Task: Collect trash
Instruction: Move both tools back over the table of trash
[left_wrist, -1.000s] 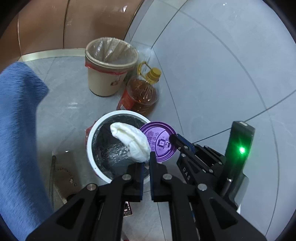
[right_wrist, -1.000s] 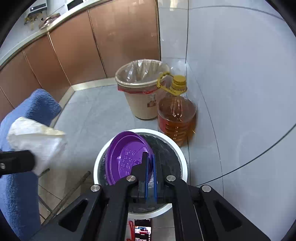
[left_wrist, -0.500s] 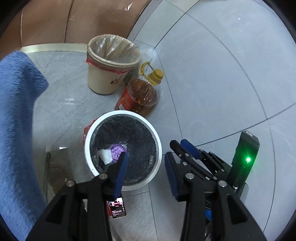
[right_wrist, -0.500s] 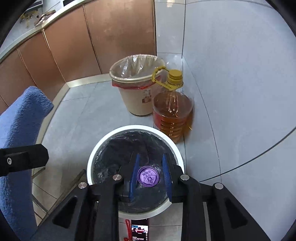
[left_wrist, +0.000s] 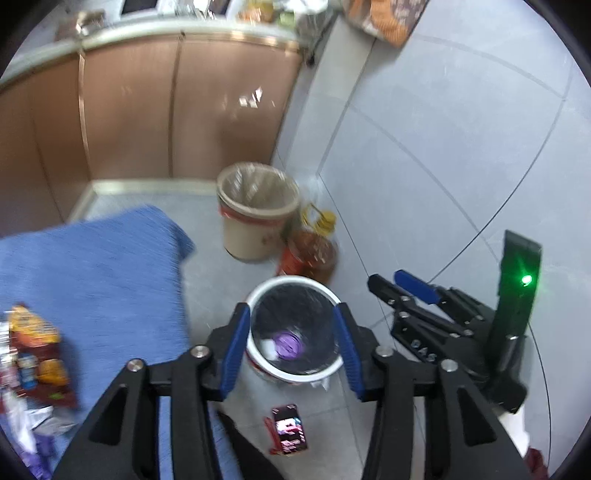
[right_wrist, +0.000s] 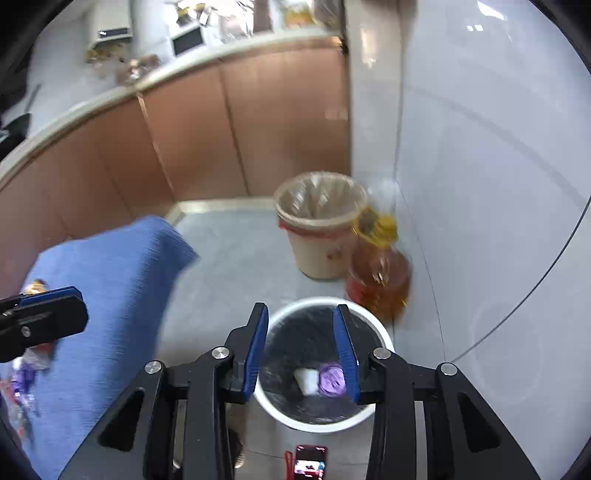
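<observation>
A white bin with a black liner (left_wrist: 295, 284) (right_wrist: 380, 336) stands on the floor below both grippers. A purple lid (left_wrist: 288, 341) (right_wrist: 332, 378) and a white crumpled tissue (left_wrist: 269, 347) (right_wrist: 306, 378) lie at its bottom. My left gripper (left_wrist: 291, 347) is open and empty, high above the bin. My right gripper (right_wrist: 303, 350) is open and empty too, and shows at the right of the left wrist view (left_wrist: 402, 288). Snack wrappers (left_wrist: 33, 354) lie on a blue cloth (left_wrist: 92, 266) (right_wrist: 110, 277) at the left.
A beige bin with a clear liner (left_wrist: 256, 214) (right_wrist: 319, 225) stands by the wall, a large oil bottle (left_wrist: 314, 251) (right_wrist: 380, 273) beside it. A phone (left_wrist: 290, 430) (right_wrist: 310, 463) lies on the floor in front of the white bin. Brown cabinets (left_wrist: 147, 110) stand behind.
Both grippers opened and dropped the tissue and the purple lid into the white bin, then rose and pulled back. The blue cloth and wrappers have come into view.
</observation>
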